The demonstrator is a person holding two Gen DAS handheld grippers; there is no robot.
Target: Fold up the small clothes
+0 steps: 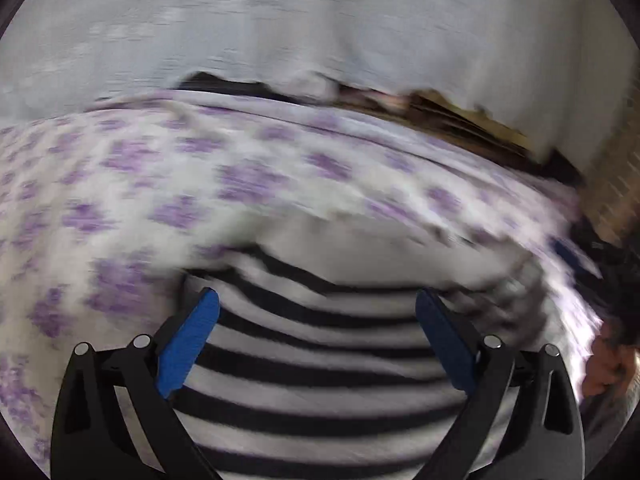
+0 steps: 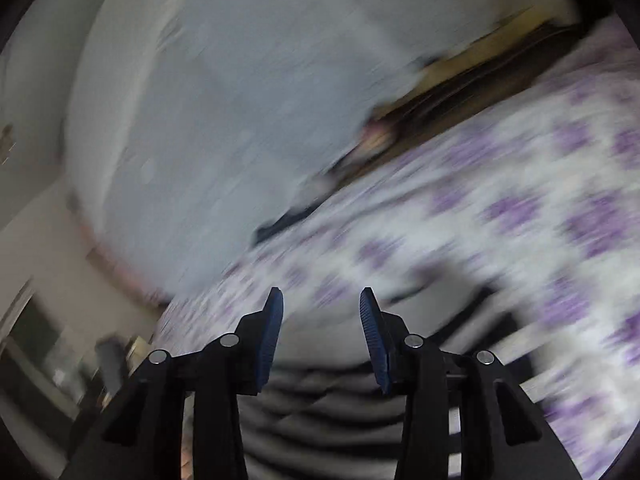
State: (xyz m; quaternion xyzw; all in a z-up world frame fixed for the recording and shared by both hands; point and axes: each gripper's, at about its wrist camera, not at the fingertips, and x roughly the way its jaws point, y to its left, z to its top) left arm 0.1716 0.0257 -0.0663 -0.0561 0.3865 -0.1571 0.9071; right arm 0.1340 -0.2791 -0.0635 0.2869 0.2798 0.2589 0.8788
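Observation:
A small black-and-white striped garment (image 1: pixel 312 364) lies on a bed sheet with purple flowers (image 1: pixel 160 184). My left gripper (image 1: pixel 318 300) is open wide just above the garment, its blue pads (image 1: pixel 188 344) on either side of the stripes and holding nothing. In the right wrist view the same striped garment (image 2: pixel 320 412) lies under my right gripper (image 2: pixel 322 300), which is open and empty. Both views are blurred by motion.
A pale grey wall (image 1: pixel 320 20) rises behind the bed. A dark gap with brown wooden edges (image 1: pixel 460 116) runs between bed and wall. The flowered sheet (image 2: pixel 520 220) fills the right of the right wrist view. Dim room furniture (image 2: pixel 60 360) shows at lower left.

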